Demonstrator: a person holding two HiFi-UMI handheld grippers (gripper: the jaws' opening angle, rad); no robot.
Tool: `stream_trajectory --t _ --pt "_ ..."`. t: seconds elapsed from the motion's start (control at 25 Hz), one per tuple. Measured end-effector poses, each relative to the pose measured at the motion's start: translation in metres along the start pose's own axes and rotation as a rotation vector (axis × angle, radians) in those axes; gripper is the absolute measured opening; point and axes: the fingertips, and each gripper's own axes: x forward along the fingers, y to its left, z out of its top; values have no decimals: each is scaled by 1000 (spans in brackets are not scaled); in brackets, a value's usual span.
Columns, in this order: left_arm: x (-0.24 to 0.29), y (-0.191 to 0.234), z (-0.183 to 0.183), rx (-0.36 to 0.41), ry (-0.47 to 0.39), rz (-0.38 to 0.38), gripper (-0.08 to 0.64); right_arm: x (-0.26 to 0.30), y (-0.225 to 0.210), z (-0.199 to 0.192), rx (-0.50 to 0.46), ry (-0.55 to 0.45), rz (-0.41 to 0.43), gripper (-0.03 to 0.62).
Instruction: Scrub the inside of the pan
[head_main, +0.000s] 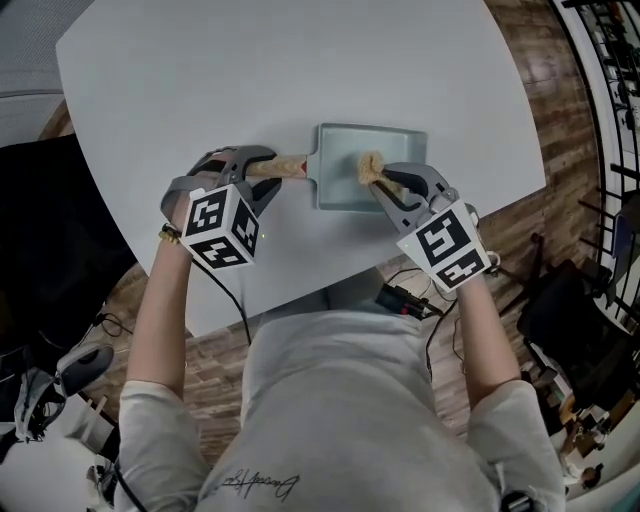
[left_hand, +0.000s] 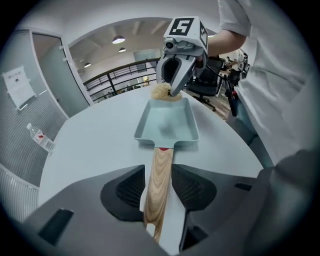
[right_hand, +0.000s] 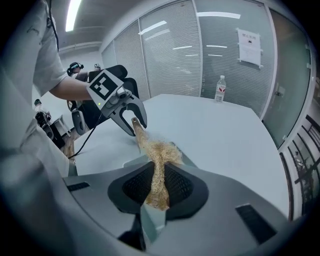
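A grey-blue rectangular pan (head_main: 340, 172) with a wooden handle (head_main: 286, 166) lies on the white table (head_main: 200, 80). My left gripper (head_main: 268, 172) straddles that handle (left_hand: 159, 182); its jaws stand open, with a gap showing beside the wood. My right gripper (head_main: 384, 186) is shut on a tan fibrous scrubber (head_main: 370, 166). The scrubber's loose end (right_hand: 159, 152) hangs over the inside of the pan at its right end. From the left gripper view the pan (left_hand: 167, 127) stretches away and the right gripper (left_hand: 175, 84) hovers over its far end, where the scrubber (left_hand: 161, 91) meets it.
A water bottle (right_hand: 219, 89) stands far off on the table near the glass wall. The table's near edge runs just below both grippers, with cables and a small device (head_main: 405, 300) under it. Chairs and a railing lie beyond the right edge.
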Motion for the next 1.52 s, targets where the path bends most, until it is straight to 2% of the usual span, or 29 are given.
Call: stream_trajectory --t 0.24,0.48,0.56,0.84,1.2,1.52 --pt "12 -5 -12 47 59 -109 186 13 -8 -7 -73 68 5 75" --pt "20 -5 -17 96 129 -131 181 32 -14 -10 -174 145 16 75" --pt "21 -6 -18 111 145 -134 158 41 -15 -9 -224 175 20 75" --pt "21 -11 -19 124 149 -153 147 73 -16 -9 -362 280 28 75" --pt "23 -10 -17 131 146 -170 146 102 -20 -15 -406 367 53 75" --pt "20 -9 -20 70 148 -180 144 108 -17 -14 -432 477 85 75"
